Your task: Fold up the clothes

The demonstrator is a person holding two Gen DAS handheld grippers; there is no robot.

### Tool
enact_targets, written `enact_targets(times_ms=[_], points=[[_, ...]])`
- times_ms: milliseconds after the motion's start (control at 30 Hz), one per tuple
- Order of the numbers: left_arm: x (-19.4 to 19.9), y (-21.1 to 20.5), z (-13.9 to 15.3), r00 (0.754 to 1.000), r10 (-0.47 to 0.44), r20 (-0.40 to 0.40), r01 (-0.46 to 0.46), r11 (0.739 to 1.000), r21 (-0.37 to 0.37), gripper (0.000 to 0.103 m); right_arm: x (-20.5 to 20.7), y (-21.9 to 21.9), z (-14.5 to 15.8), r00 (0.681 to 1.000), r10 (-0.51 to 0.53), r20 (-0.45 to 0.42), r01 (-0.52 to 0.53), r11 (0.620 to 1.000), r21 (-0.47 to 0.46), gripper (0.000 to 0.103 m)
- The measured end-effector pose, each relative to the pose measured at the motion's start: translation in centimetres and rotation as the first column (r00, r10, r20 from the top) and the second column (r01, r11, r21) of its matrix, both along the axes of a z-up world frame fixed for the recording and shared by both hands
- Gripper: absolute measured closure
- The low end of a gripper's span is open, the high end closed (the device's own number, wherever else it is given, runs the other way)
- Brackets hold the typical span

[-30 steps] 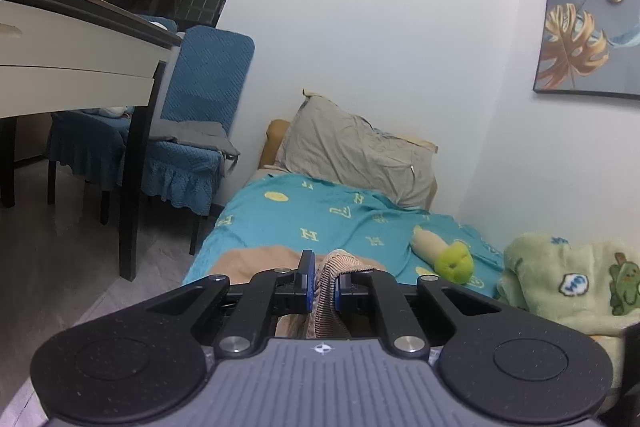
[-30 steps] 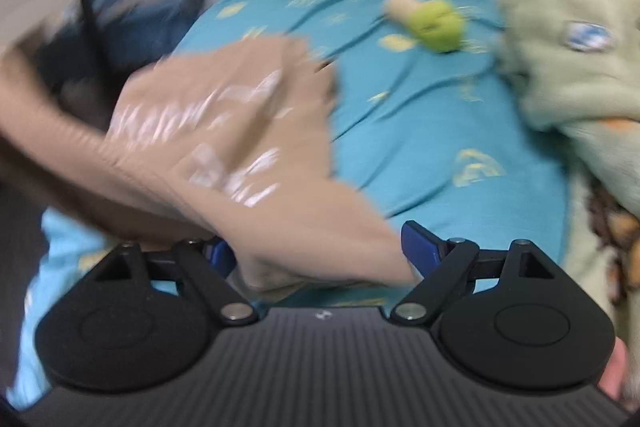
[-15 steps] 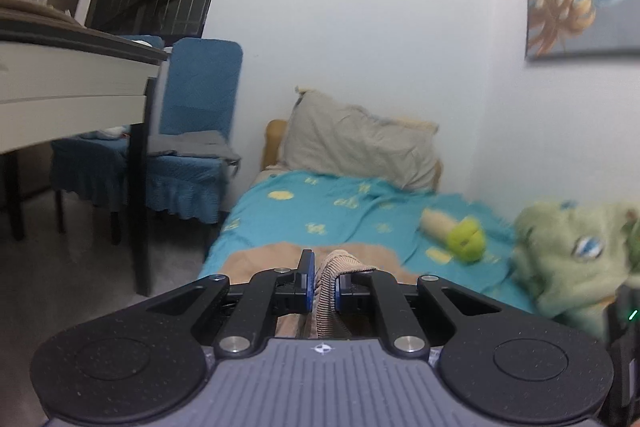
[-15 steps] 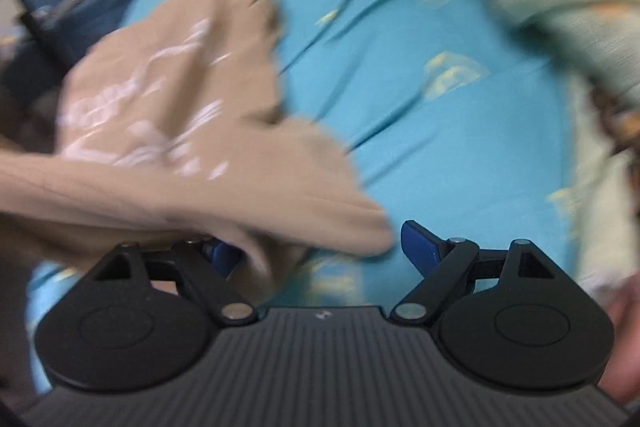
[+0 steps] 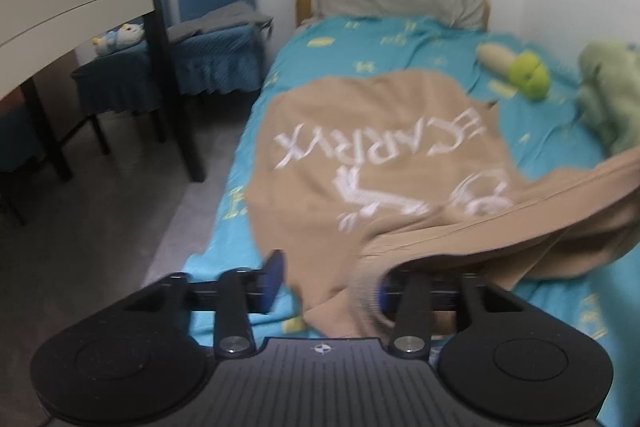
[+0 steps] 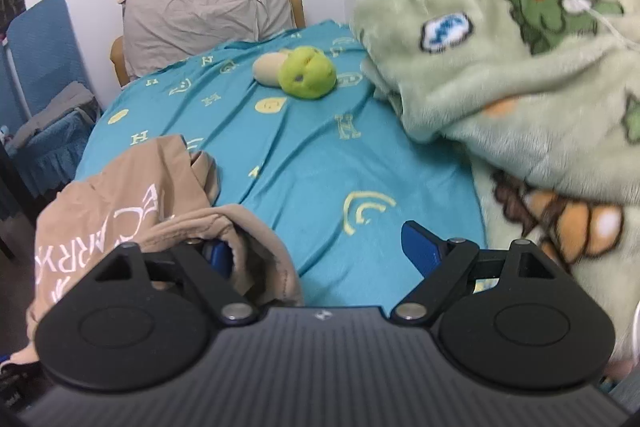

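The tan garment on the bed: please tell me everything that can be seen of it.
The tan garment is a soft knit top with large white lettering, seen upside down in the left wrist view. It lies crumpled and not yet folded on the teal bedsheet, near the bed's left edge. A ribbed cuff hangs between the jaws of the left gripper, which are opening. Another fold is draped over the left finger of the right gripper, whose jaws stand wide apart.
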State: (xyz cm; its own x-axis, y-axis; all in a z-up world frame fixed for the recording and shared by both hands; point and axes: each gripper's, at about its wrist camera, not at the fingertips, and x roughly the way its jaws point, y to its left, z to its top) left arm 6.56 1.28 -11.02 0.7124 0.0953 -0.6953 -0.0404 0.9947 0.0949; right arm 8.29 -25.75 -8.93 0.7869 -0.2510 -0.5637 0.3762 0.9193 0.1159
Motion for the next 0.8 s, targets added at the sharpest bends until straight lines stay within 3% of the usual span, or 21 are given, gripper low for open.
enact_targets(times_ms=[100, 167, 233, 333, 433, 533, 667, 800], points=[[-0.4, 0.1, 0.0, 1.000, 0.022, 0.011, -0.022, 0.999, 0.038, 0.032, 0.2, -0.1, 0.3, 1.000, -0.009, 0.010, 0.009, 1.000, -0.004, 0.018], [-1.1, 0.5, 1.2, 0.994, 0.052, 0.094, -0.055, 0.998, 0.021, 0.031, 0.1, -0.3, 0.9, 0.999, -0.014, 0.038, 0.014, 1.000, 0.004, 0.018], [-2.1, 1.4, 3.2, 0.972, 0.103, 0.213, -0.102, 0.995, -0.017, 0.027, -0.1, -0.6, 2.6, 0.996, -0.011, 0.092, 0.009, 1.000, 0.025, 0.018], [-4.0, 2.3, 7.8, 0.891, 0.182, 0.415, -0.149, 0.983, -0.109, 0.025, -0.7, -0.7, 6.2, 0.979, 0.006, 0.201, -0.014, 0.999, 0.038, 0.018], [-4.9, 2.2, 12.9, 0.798, 0.245, 0.550, -0.190, 0.969, -0.156, 0.026, -1.3, -0.1, 11.0, 0.948, 0.035, 0.317, -0.038, 0.999, 0.002, 0.018], [-5.2, 2.2, 18.3, 0.724, 0.293, 0.624, -0.204, 0.956, -0.212, 0.026, -2.1, 0.1, 16.2, 0.913, 0.054, 0.405, -0.055, 0.998, -0.008, 0.017], [-6.2, 1.9, 26.0, 0.651, 0.314, 0.691, -0.177, 0.948, -0.264, 0.027, -4.1, -0.3, 23.3, 0.855, 0.078, 0.513, -0.067, 0.997, -0.041, 0.017], [-8.7, 0.9, 33.5, 0.573, 0.263, 0.776, -0.127, 0.964, -0.233, 0.027, -7.3, -1.3, 29.9, 0.783, 0.091, 0.615, -0.065, 0.996, -0.065, 0.017]])
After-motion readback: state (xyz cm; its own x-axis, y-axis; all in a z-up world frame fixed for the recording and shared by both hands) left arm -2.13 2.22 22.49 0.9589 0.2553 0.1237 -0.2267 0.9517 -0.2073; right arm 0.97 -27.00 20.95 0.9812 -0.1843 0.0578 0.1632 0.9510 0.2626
